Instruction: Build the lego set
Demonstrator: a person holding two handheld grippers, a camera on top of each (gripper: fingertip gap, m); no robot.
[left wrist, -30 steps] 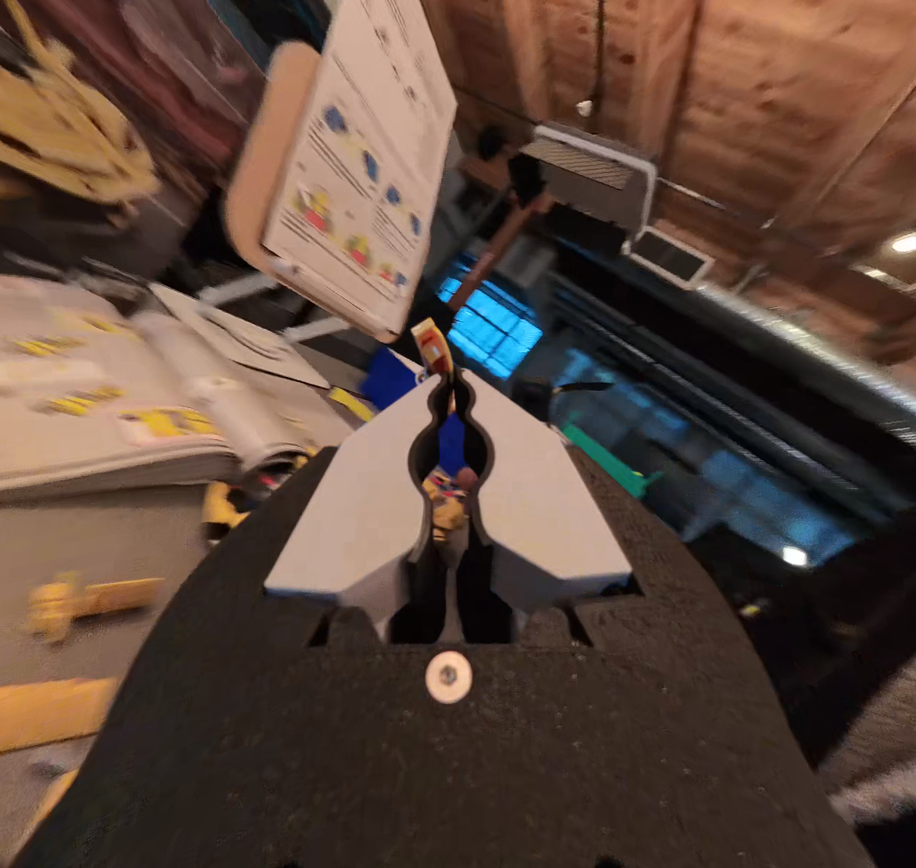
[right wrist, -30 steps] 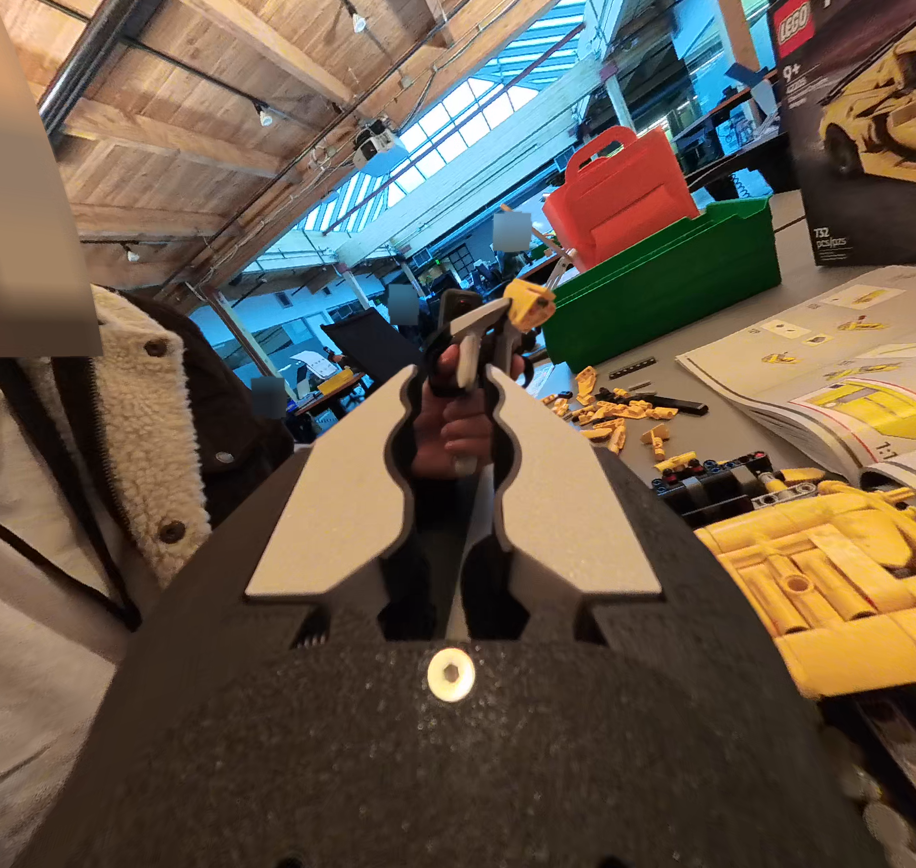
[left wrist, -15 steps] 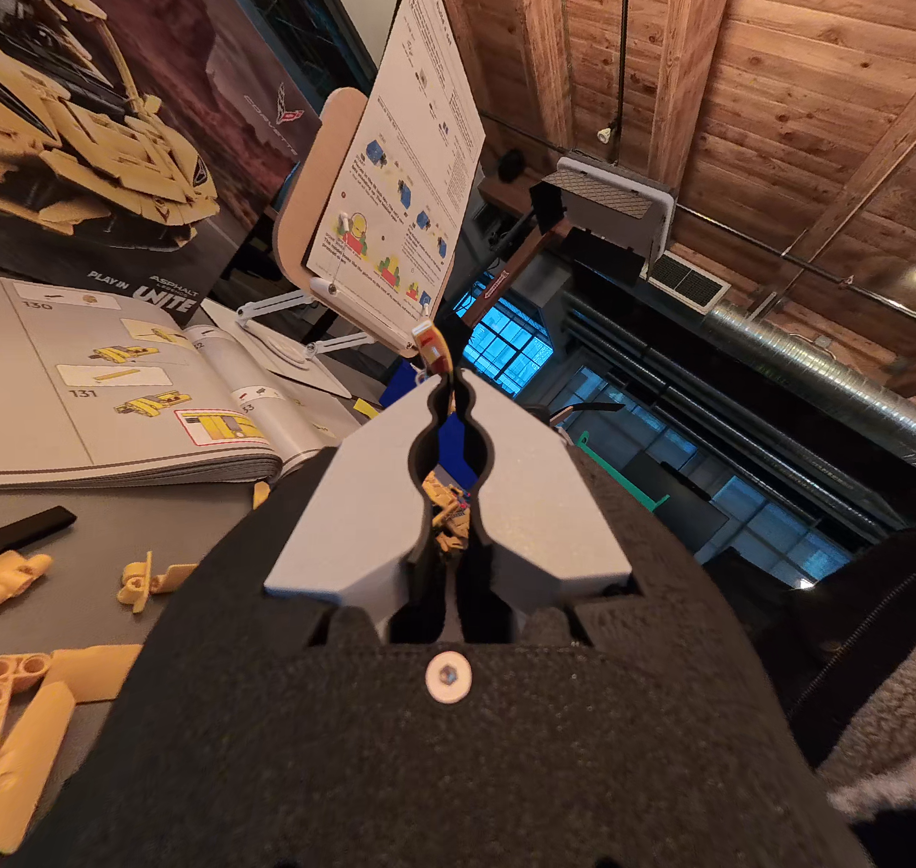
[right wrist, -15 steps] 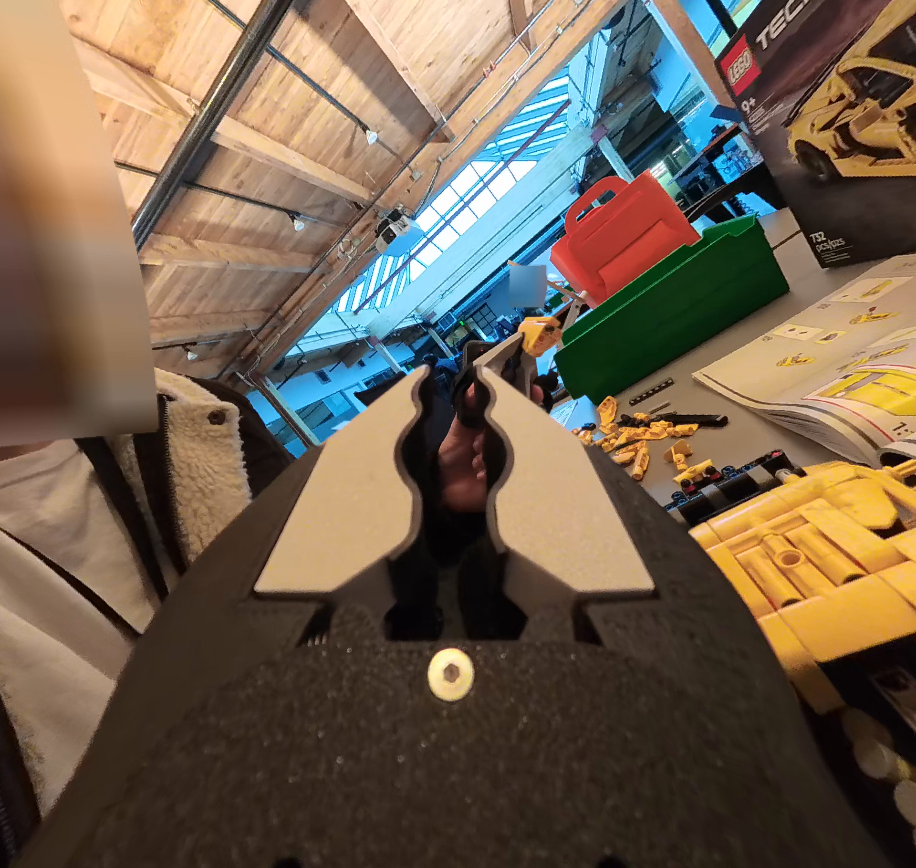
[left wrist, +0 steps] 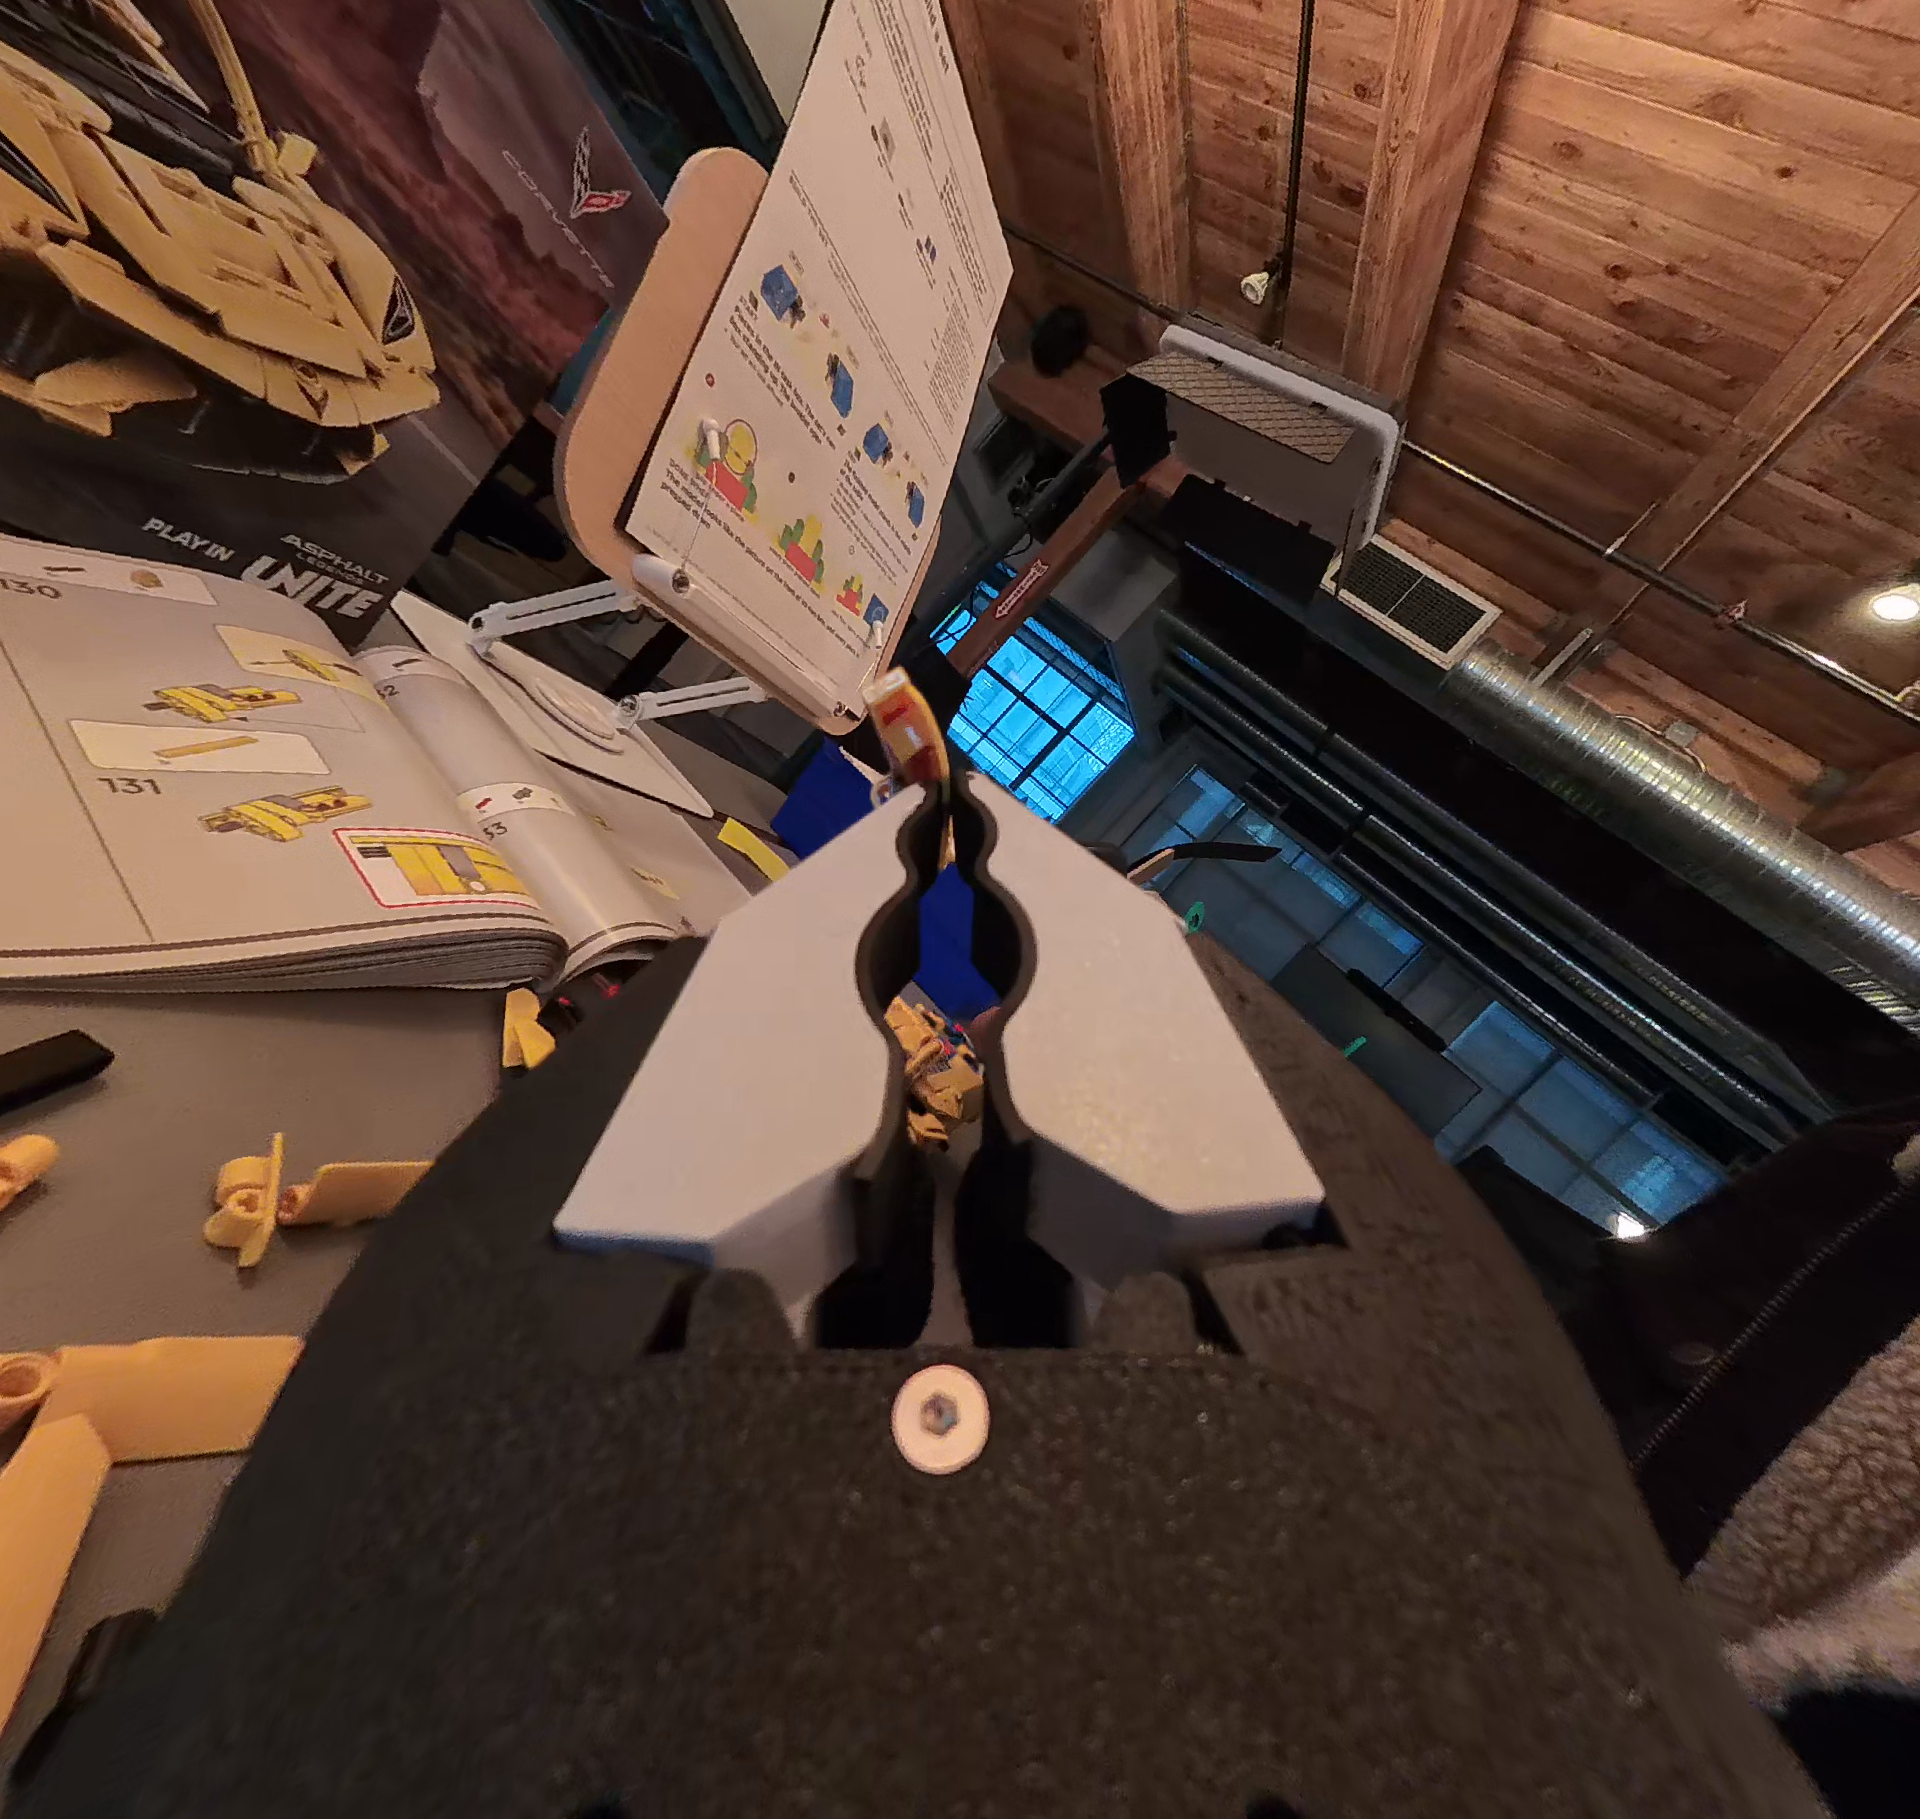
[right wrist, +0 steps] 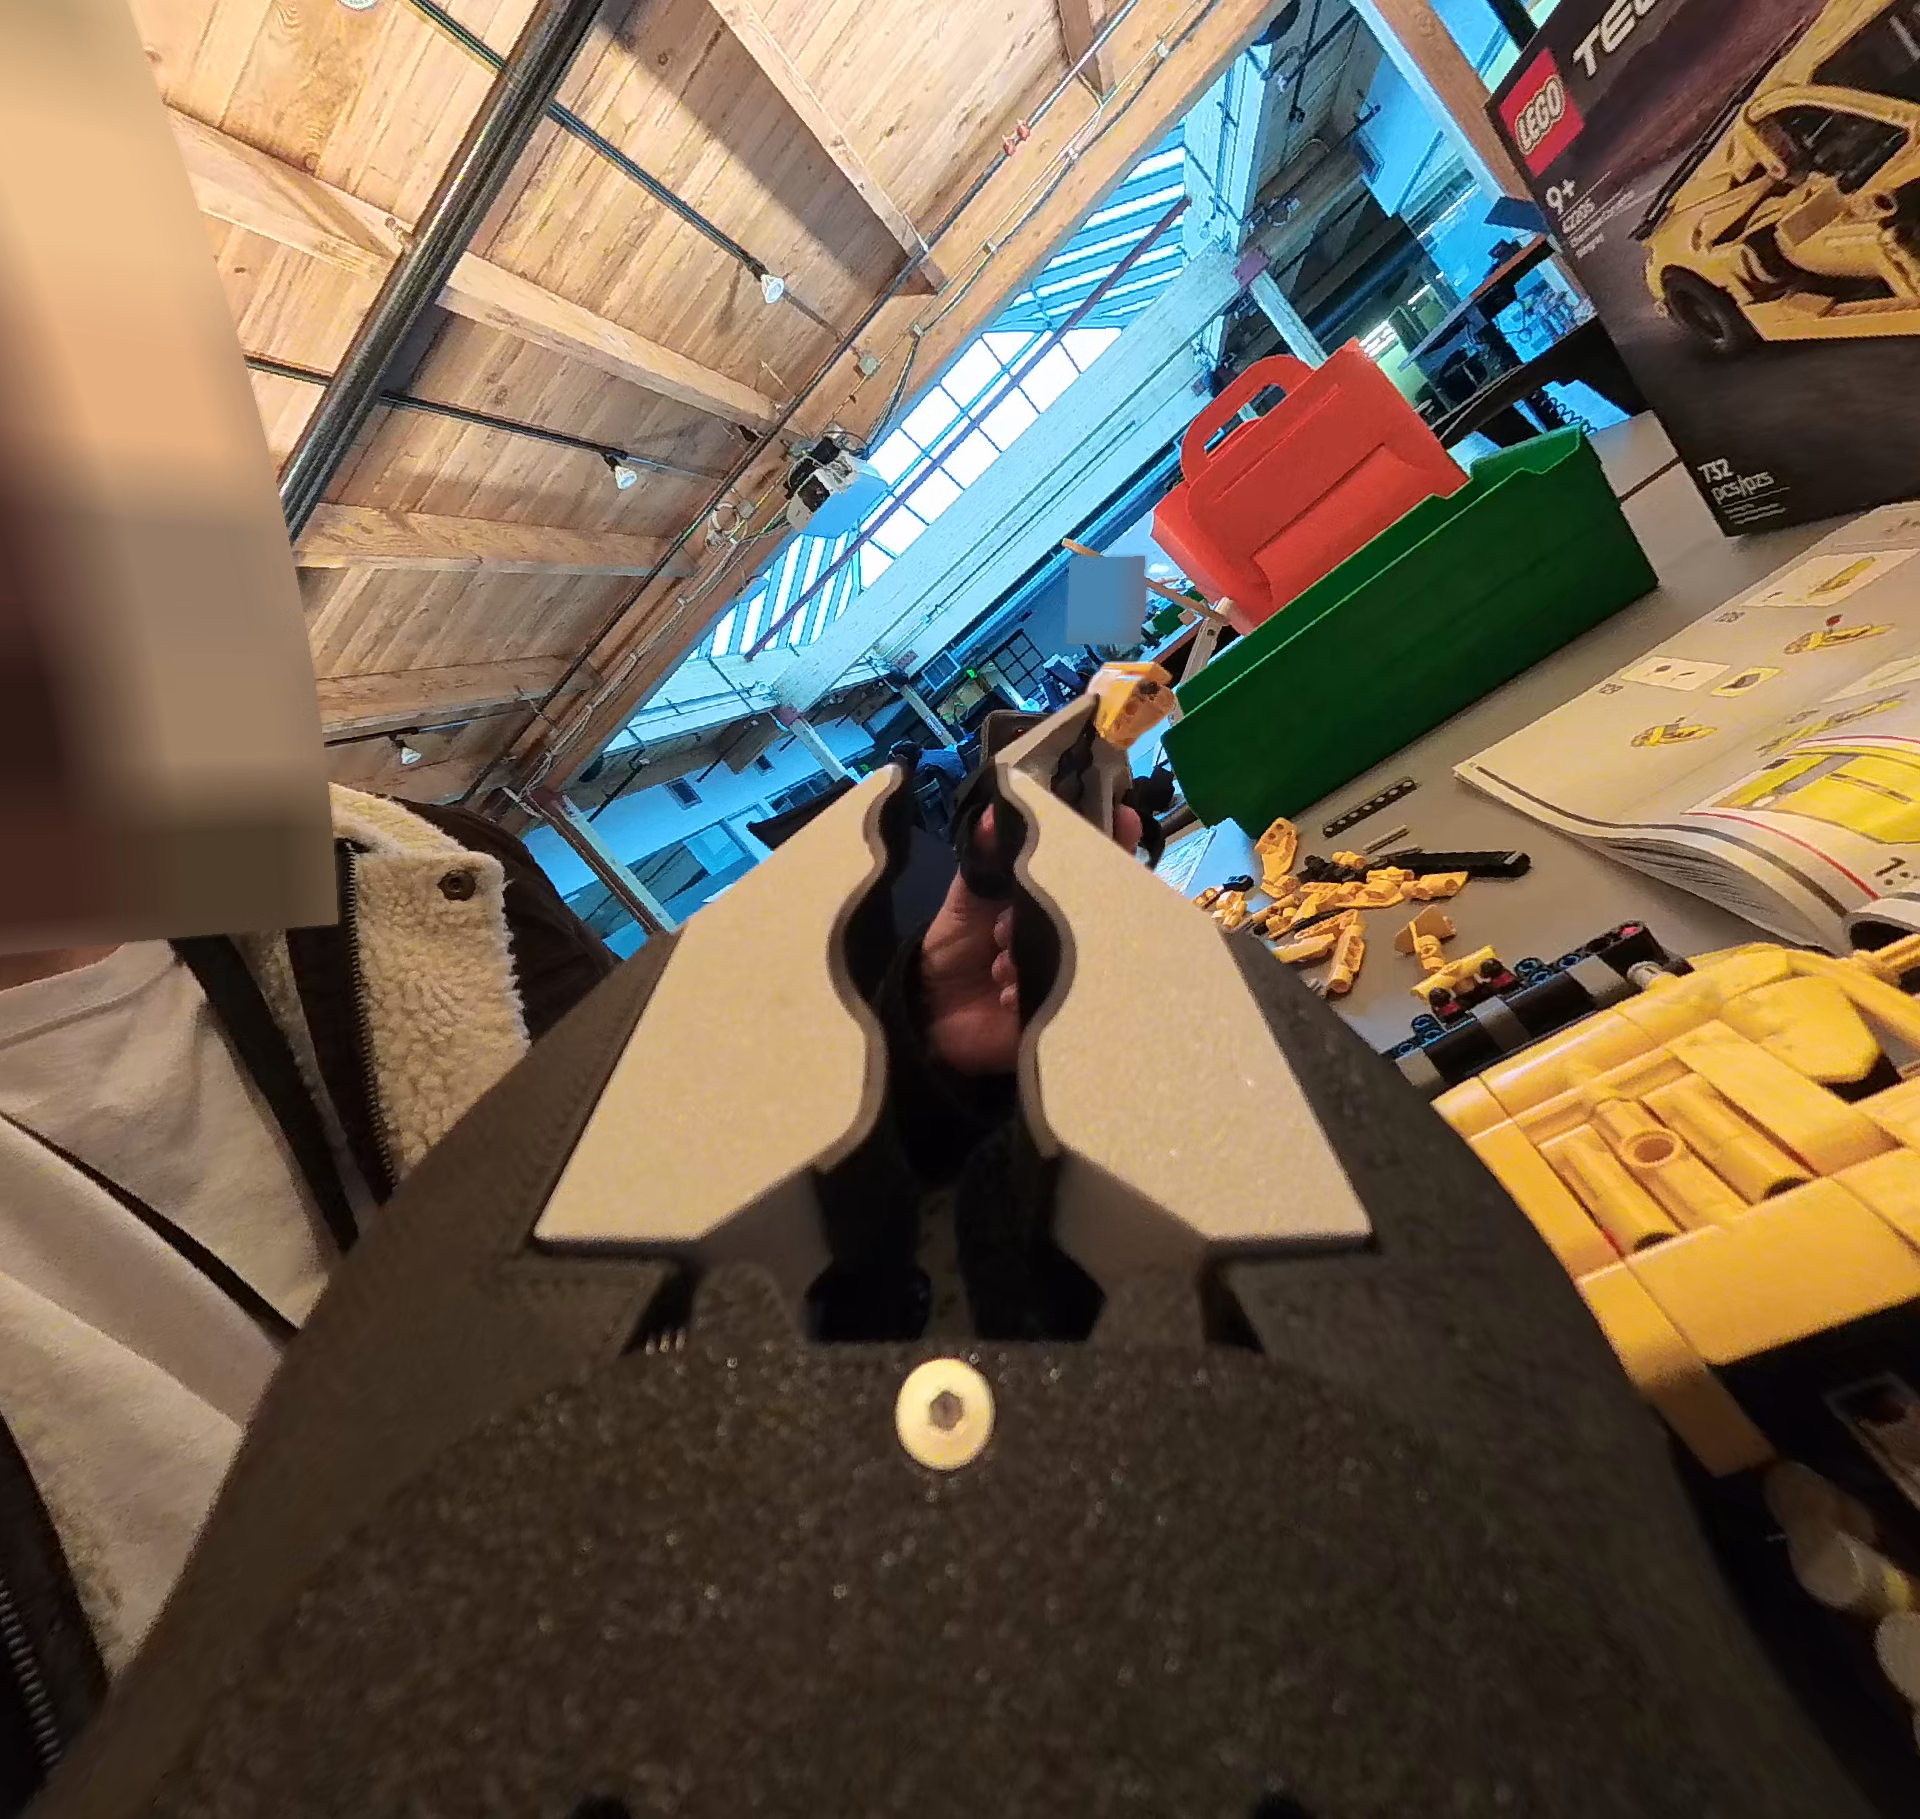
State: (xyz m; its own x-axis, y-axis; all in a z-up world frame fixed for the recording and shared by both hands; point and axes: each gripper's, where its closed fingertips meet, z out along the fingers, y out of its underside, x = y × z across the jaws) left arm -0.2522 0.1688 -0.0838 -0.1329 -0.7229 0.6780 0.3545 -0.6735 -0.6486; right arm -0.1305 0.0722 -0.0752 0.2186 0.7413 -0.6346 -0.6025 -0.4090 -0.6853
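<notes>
My left gripper (left wrist: 943,793) is shut on a small yellow and red lego piece (left wrist: 909,730) that sticks up past its fingertips. It is raised above the table and points up toward the ceiling. My right gripper (right wrist: 951,782) has its jaws a little apart with nothing between them. Just beyond it the right wrist view shows the left gripper (right wrist: 1081,730) in a person's hand, with the yellow piece (right wrist: 1127,699) at its tip. The partly built yellow car (right wrist: 1662,1146) lies on the table at the right.
An open instruction booklet (left wrist: 260,813) (right wrist: 1714,761) lies on the grey table with the set's box (left wrist: 208,211) behind it. Loose yellow pieces (right wrist: 1330,896) (left wrist: 270,1198) are scattered about. A green bin (right wrist: 1403,647) holds a red container (right wrist: 1299,481). A sign board (left wrist: 831,367) stands on a stand. My right fingertips sit around 15 cm from my left ones.
The left gripper has swung and then steadied, still holding the piece. The right gripper has tilted and come closer to the left one, and its jaws have narrowed a little.
</notes>
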